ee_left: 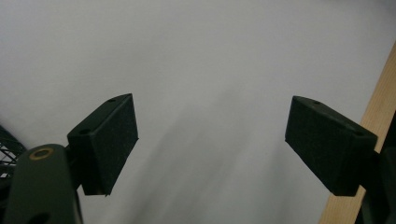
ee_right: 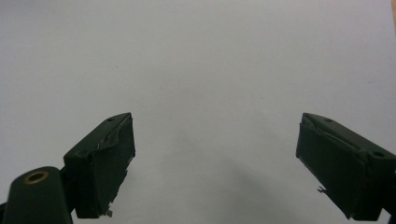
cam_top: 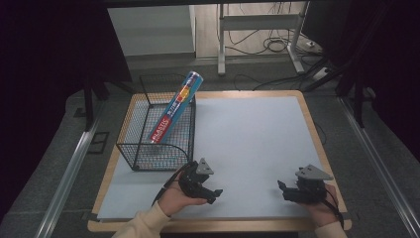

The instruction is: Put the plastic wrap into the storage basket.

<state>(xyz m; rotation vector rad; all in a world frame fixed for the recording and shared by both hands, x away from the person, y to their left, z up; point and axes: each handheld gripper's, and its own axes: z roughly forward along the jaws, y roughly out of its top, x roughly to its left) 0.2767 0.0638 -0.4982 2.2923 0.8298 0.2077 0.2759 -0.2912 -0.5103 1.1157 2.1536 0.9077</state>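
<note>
One long box of plastic wrap sits in the upper left of the high view, inside the single black wire basket. Its long axis runs diagonally, the lower end at the basket floor and the upper end pointing toward the upper right, over the rim. Two grippers rest at the bottom: left gripper and right gripper, both spread wide with nothing between their jaws.

"PLASTIC" in white, on blue box in basket
</note>
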